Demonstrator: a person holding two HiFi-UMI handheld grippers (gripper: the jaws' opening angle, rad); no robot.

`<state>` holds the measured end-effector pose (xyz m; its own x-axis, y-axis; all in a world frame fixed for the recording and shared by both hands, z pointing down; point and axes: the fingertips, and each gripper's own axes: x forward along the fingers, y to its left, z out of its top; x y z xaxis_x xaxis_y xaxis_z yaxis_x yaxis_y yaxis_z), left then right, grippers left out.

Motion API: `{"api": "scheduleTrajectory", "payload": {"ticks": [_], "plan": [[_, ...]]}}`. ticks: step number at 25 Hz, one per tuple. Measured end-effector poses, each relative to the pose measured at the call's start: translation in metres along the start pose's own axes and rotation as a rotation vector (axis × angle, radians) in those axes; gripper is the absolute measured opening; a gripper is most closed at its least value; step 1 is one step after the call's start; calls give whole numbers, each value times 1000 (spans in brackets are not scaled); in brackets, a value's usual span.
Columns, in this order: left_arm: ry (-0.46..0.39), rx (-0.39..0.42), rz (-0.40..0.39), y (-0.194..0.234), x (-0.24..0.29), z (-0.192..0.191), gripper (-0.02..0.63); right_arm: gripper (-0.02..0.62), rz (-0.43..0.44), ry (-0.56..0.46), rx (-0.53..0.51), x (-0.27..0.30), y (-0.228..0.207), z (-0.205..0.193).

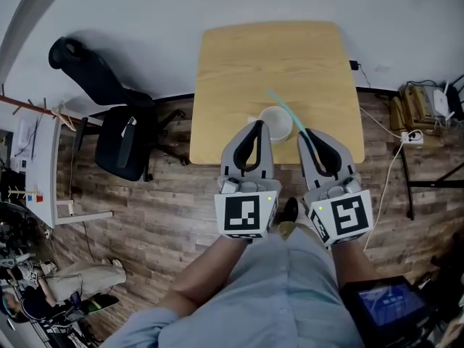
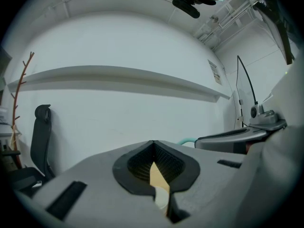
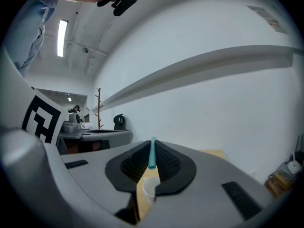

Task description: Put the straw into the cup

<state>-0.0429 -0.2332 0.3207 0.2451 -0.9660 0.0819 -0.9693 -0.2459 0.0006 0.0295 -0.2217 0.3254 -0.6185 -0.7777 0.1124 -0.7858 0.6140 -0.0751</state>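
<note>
As right tongs (image 1: 306,132) pinch straw (image 1: 281,104), left tongs (image 1: 257,125) hover beside cup (image 1: 272,125).

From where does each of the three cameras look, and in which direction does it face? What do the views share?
Head view: on the person's head, facing steeply down at the table; shows both forearms, the left gripper and the right gripper.
Left gripper view: on the left gripper, facing along its shut fingers toward the white wall; the right gripper shows at right.
Right gripper view: on the right gripper, facing along fingers pinching the straw.
Shared: all three show the cup and straw.
</note>
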Motion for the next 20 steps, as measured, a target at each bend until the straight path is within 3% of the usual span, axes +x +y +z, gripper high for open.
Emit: {"api": "scheduleTrajectory", "payload": {"ticks": [20], "plan": [[177,-93,-54,3,17,-95,-8,23,-22,211,104,12,4,-104]]}}
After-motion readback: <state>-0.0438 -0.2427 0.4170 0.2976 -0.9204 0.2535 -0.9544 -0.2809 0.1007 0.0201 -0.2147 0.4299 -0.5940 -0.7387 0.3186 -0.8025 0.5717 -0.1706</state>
